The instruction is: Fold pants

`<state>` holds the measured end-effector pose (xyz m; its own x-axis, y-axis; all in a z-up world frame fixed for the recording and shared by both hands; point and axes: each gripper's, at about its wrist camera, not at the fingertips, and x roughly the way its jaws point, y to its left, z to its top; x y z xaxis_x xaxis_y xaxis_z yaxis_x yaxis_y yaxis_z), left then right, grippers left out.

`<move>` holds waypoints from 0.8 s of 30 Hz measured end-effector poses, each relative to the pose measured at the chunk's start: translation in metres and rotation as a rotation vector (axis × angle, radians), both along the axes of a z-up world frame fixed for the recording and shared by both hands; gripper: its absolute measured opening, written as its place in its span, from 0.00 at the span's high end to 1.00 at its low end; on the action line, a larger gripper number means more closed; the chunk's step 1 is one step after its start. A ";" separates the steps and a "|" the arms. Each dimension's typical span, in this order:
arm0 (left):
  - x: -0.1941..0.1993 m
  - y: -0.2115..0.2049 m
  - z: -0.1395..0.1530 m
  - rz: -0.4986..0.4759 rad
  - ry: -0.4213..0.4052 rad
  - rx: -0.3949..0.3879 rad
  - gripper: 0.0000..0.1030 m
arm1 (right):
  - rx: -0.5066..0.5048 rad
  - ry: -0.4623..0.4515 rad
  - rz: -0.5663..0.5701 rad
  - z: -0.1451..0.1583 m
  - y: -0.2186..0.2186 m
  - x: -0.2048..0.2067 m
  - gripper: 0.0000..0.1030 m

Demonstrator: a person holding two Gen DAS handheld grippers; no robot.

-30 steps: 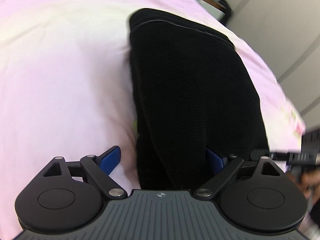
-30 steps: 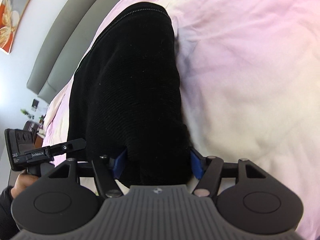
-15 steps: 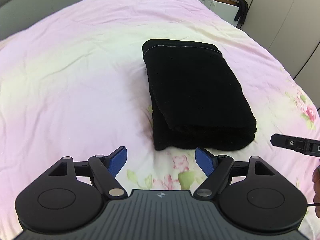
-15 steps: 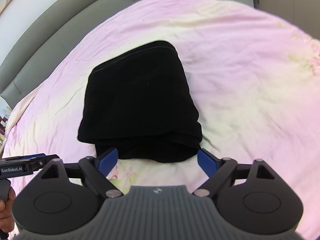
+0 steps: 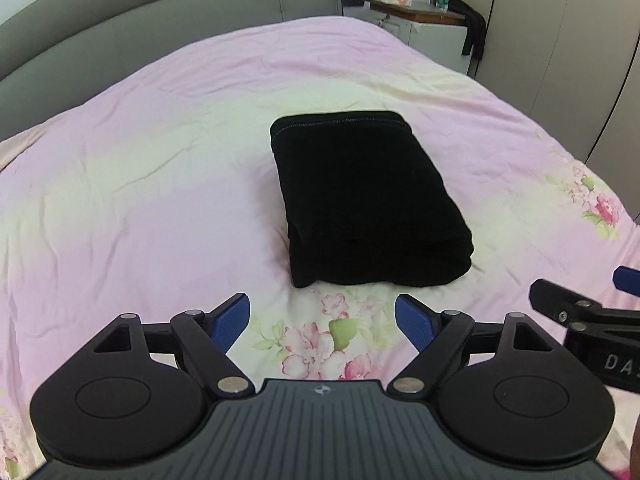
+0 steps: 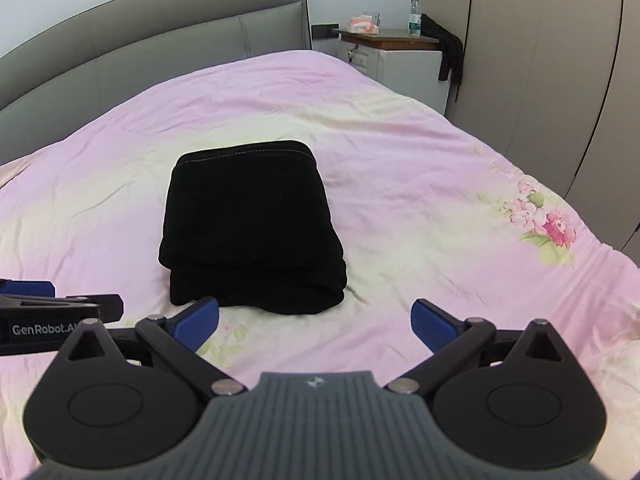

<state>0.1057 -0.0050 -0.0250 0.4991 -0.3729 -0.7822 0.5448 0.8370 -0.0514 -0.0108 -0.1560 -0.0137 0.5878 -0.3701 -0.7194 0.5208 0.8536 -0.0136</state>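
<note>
Pants: black, folded into a compact stacked rectangle, several layers visible at the near edge. Lay flat near the middle of the bed, on a pink and cream sheet with a floral print at the near edge. Stitched hem at the far end, facing the headboard.

Left gripper: blue fingers spread wide apart, nothing between them. Sat just short of the near edge of the pants, not touching, above the floral print. Pants seen slightly right of centre in the left wrist view.

Right gripper: blue fingers likewise spread apart and empty. Left finger overlapped the near left corner of the pants in the right wrist view; contact could not be confirmed. Pants seen left of centre there.

Grippers side by side: part of the right one visible at the right edge of the left wrist view, part of the left one at the left edge of the right wrist view.

Nightstand beyond the far right corner of the bed, carrying a bottle and a dark garment draped over its side. Wardrobe doors along the right.
</note>
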 end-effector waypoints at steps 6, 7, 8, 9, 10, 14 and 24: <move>-0.015 0.004 0.015 0.045 -0.079 0.014 0.00 | 0.019 -0.008 -0.038 0.016 0.012 -0.013 0.05; -0.016 0.005 0.016 0.050 -0.081 0.012 0.00 | 0.022 -0.010 -0.038 0.016 0.012 -0.015 0.05; -0.016 0.006 0.016 0.052 -0.079 0.009 0.00 | 0.023 -0.012 -0.036 0.017 0.012 -0.018 0.05; -0.016 0.006 0.015 0.052 -0.076 0.006 0.00 | 0.023 -0.013 -0.036 0.017 0.013 -0.019 0.05; -0.017 0.007 0.015 0.050 -0.076 0.005 0.00 | 0.022 -0.013 -0.037 0.017 0.013 -0.021 0.05; -0.020 0.004 0.015 0.046 -0.086 0.009 0.00 | 0.009 -0.012 -0.045 0.018 0.013 -0.027 0.05; -0.024 0.001 0.017 0.038 -0.093 0.004 0.00 | 0.016 -0.012 -0.060 0.020 0.008 -0.034 0.05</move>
<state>0.0818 -0.0041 -0.0079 0.5832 -0.3492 -0.7335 0.5147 0.8574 0.0011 -0.0444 -0.1475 0.0058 0.5734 -0.3931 -0.7188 0.5707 0.8211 0.0062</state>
